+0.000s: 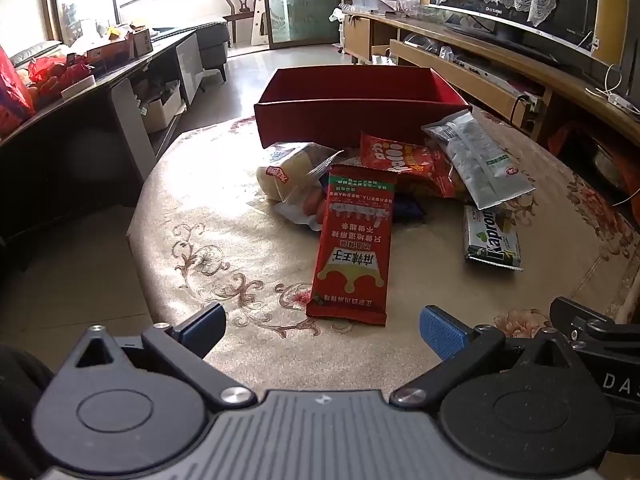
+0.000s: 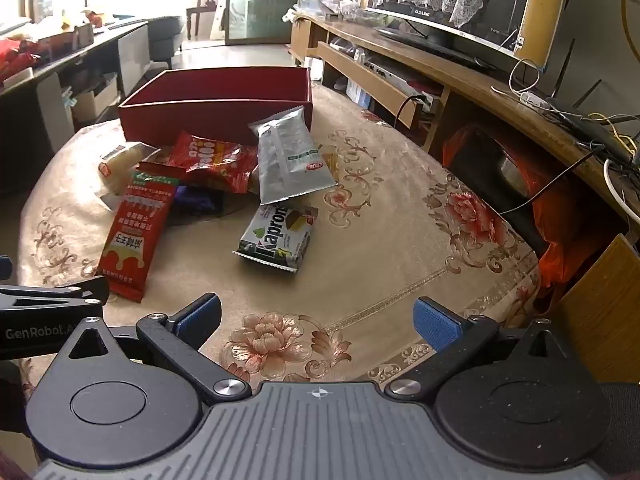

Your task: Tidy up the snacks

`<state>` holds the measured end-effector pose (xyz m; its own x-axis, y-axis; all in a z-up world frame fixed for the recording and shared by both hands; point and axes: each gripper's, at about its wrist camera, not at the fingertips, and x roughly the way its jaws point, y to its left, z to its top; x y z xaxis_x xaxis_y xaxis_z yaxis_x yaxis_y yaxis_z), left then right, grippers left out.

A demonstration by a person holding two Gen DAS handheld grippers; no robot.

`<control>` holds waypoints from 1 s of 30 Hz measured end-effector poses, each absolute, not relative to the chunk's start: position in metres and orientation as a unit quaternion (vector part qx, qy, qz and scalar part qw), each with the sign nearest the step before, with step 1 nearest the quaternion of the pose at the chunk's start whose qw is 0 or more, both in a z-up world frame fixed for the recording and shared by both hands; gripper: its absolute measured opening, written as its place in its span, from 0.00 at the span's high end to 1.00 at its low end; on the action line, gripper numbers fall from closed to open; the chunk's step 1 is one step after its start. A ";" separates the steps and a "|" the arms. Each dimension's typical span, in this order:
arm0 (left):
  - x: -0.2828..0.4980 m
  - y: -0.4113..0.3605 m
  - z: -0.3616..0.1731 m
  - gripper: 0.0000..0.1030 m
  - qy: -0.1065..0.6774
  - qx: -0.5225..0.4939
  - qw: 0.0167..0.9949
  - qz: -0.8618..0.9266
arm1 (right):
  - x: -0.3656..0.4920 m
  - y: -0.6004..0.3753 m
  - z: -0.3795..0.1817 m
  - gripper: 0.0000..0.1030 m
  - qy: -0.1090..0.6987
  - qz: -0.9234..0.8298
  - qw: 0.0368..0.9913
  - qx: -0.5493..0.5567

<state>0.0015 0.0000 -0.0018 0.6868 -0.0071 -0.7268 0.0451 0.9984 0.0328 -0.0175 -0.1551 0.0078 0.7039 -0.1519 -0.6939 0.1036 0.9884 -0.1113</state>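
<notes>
Both of my tongs are spread wide and hold nothing: the left gripper (image 1: 322, 332) and the right gripper (image 2: 318, 320) hover low over the near edge of the floral tablecloth (image 2: 400, 248). The snacks lie in a loose heap ahead of me, and behind the heap stands the red box (image 1: 352, 116), open at the top, with no snack visible inside it. The nearest item is the long red packet (image 1: 352, 248). It lies straight ahead of my left gripper, just beyond the fingertips, with its long axis running away from me toward the box and its far end resting on the heap. From my right gripper it lies off to the left; the green wafer pack (image 2: 278, 236) sits more nearly ahead of that side, apart from the heap. I judge the left gripper better placed for the red packet, closing across its narrow width.
</notes>
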 end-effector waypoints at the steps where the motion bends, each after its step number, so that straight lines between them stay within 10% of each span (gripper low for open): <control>1: 0.002 0.000 -0.002 0.00 0.396 0.024 0.918 -0.015 | -0.018 -0.157 0.009 0.00 0.378 -0.068 0.923 -0.031; 30: 0.001 0.000 -0.002 0.00 0.398 0.023 0.917 -0.017 | -0.018 -0.155 0.007 0.00 0.380 -0.067 0.922 -0.035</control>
